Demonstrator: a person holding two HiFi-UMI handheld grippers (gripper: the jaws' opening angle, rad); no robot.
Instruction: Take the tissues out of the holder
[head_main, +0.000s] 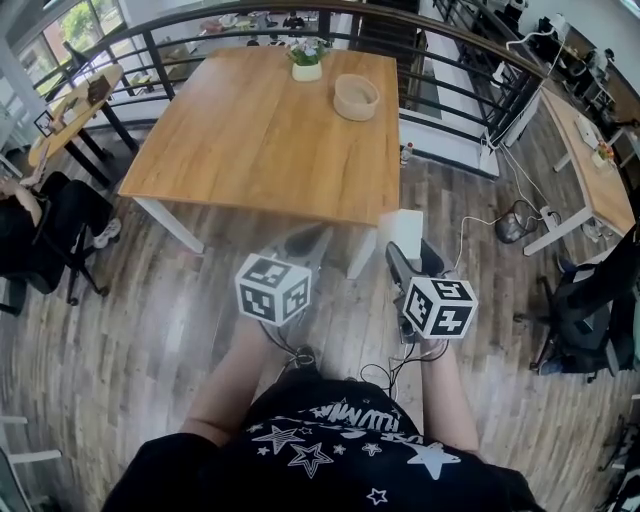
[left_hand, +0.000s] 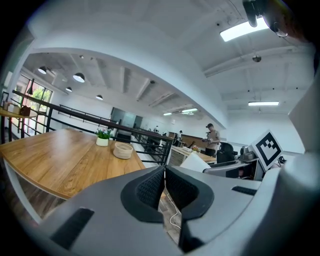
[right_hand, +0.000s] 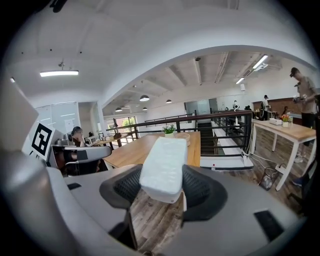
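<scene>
Tissue pack (right_hand: 164, 167), clamped in right hand-held gripper (right_hand: 162, 186), faces table (head_main: 250, 150), basket (head_main: 356, 97), plant (head_main: 307, 58).

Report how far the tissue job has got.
Done: the tissue pack is out; the round holder on the table looks empty. In hand: the right gripper clamps the pack between its fingers, away from the table; the left gripper is shut and empty. Left: probably only setting the pack down.
</scene>
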